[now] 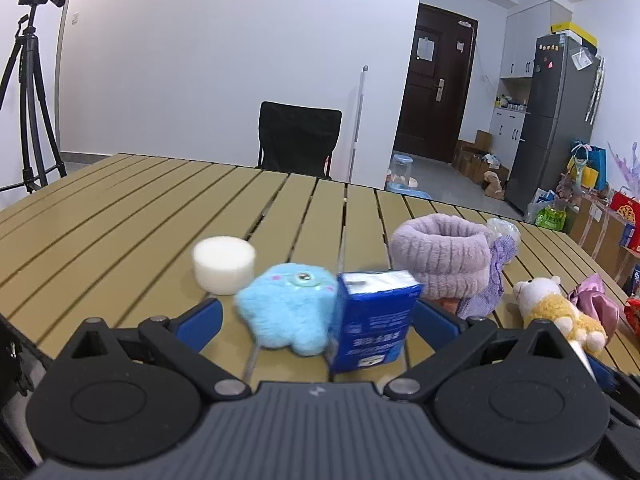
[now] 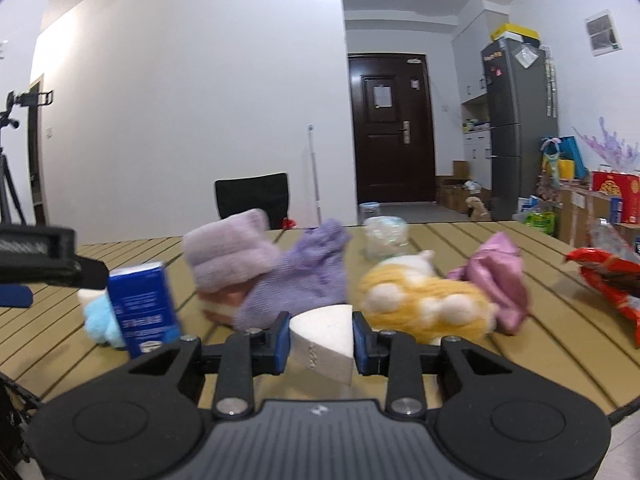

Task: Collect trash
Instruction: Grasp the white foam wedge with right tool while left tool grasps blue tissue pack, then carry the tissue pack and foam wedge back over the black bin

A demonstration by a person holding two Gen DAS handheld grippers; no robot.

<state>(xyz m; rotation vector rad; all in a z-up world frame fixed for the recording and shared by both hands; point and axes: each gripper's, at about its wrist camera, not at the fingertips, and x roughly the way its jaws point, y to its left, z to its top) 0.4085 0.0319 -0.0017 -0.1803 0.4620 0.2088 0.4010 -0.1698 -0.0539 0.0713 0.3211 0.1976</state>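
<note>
Right gripper (image 2: 321, 338) clamps a white foam wedge (image 2: 326, 340); left gripper (image 1: 316, 320), jaws wide open, straddles the upright blue tissue pack (image 1: 370, 320).

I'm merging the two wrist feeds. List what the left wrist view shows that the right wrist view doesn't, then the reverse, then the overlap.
Left wrist only: the whole white foam cylinder and the blue plush's face, between the open left gripper.

Right wrist only: the red snack wrapper and the white foam wedge clamped in the right gripper.

Both: blue tissue pack, lilac sock, yellow plush, slatted table.
</note>
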